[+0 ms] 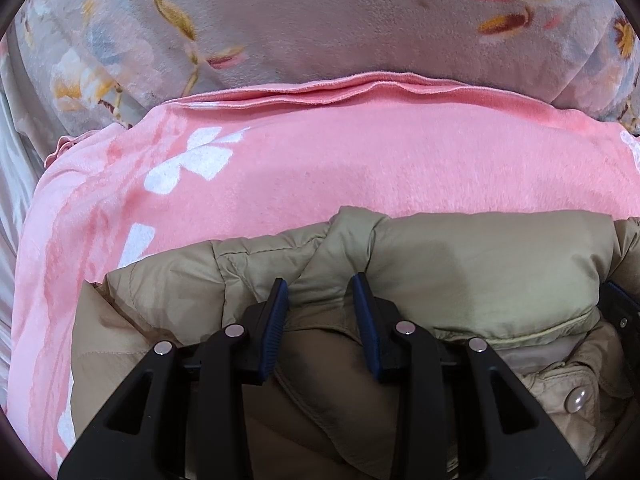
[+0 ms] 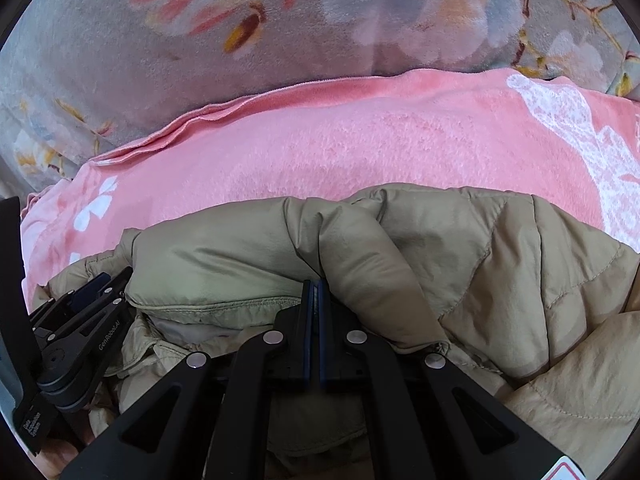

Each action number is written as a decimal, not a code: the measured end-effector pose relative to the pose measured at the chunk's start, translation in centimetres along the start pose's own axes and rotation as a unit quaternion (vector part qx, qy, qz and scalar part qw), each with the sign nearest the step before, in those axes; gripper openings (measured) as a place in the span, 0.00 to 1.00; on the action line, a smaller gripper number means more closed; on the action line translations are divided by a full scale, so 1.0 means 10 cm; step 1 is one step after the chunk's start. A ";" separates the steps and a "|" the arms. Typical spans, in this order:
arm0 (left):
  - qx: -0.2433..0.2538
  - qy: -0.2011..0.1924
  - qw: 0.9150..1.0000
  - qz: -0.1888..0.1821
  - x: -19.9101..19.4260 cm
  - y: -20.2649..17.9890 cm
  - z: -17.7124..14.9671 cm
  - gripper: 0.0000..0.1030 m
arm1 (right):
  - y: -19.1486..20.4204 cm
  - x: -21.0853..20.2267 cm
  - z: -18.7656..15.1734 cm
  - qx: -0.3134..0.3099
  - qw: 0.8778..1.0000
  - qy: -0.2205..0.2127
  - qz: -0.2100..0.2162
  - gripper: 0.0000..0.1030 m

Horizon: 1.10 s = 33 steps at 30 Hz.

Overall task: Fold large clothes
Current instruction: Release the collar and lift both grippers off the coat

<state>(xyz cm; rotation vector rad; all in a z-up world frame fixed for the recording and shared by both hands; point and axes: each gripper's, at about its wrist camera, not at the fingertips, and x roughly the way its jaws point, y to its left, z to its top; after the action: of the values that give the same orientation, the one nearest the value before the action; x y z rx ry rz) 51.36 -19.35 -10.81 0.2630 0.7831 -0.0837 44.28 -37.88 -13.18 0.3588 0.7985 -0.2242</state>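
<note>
A beige padded jacket lies bunched on a pink blanket. My left gripper has its jaws part way apart, and a thick fold of the jacket fills the gap between the blue pads. A snap button shows low on the right. In the right wrist view the jacket wraps over my right gripper, whose jaws are pressed together on a thin pinch of fabric, with creases running out from the tips. The left gripper also shows at that view's left edge.
The pink blanket with white flower prints covers the surface beyond the jacket. Behind it lies a grey floral blanket, also seen in the right wrist view. Pale cloth hangs at the far left.
</note>
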 end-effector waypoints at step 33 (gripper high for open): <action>-0.077 0.071 0.988 -0.109 -2.57 2.21 -2.54 0.86 | -1.29 -3.74 -2.92 0.129 0.989 -0.029 -0.063 0.61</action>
<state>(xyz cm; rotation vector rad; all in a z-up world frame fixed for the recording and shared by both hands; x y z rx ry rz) 19.60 8.12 -5.39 0.0349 0.9543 -0.2121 -4.55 -35.88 -7.47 0.5438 0.7358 -0.4581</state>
